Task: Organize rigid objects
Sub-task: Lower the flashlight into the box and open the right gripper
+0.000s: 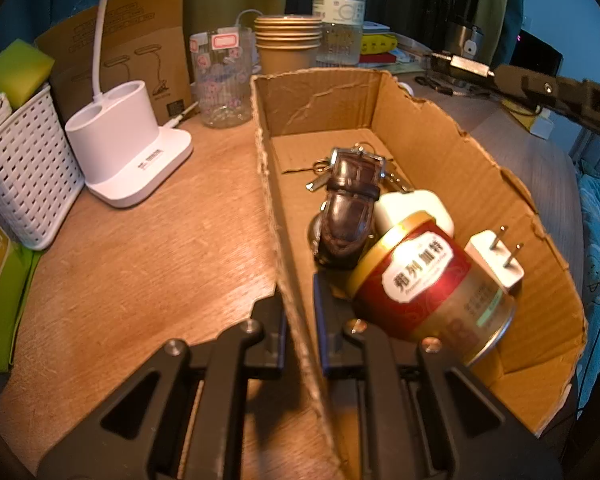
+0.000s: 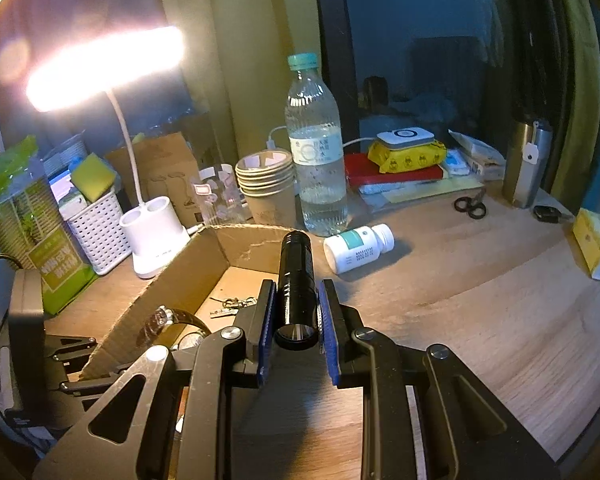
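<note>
Our left claw point(image 1: 299, 332) pinches the near wall of the open brown cardboard box point(image 1: 428, 128), one finger on each side of the board. Inside the box lie a red-and-gold round tin point(image 1: 428, 280), a dark brown leather watch point(image 1: 350, 204), a white plug adapter point(image 1: 496, 256) and a small bunch of keys point(image 1: 320, 178). Our right claw point(image 2: 296, 312) grips a black cylindrical flashlight point(image 2: 296, 276) over the box's right wall. A white pill bottle point(image 2: 356, 248) lies on the wooden table point(image 2: 480, 300) beside the box.
</note>
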A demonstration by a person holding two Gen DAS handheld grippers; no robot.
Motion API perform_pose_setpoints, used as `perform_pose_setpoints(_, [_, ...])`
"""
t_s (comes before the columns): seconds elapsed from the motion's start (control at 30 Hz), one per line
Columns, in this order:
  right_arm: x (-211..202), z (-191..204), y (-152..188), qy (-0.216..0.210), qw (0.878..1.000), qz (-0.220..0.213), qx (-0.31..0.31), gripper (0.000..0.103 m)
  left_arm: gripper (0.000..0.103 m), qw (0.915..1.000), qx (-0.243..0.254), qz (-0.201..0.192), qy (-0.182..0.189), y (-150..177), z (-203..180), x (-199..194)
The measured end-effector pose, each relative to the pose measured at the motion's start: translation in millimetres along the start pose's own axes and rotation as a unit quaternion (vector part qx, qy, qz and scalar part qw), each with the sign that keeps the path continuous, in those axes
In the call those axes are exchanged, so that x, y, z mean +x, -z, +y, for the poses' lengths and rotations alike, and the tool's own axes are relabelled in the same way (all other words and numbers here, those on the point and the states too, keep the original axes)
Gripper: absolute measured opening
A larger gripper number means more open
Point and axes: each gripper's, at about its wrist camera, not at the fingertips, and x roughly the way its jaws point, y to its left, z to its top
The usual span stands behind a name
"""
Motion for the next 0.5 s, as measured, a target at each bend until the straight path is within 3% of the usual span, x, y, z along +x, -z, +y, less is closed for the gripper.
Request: perform_pose_setpoints(0.5, [-1,28,-1,-0.029,0.999,-0.002,-0.023,0.023,0.013,1.0000,0.000,0.000,0.000,0,0,0])
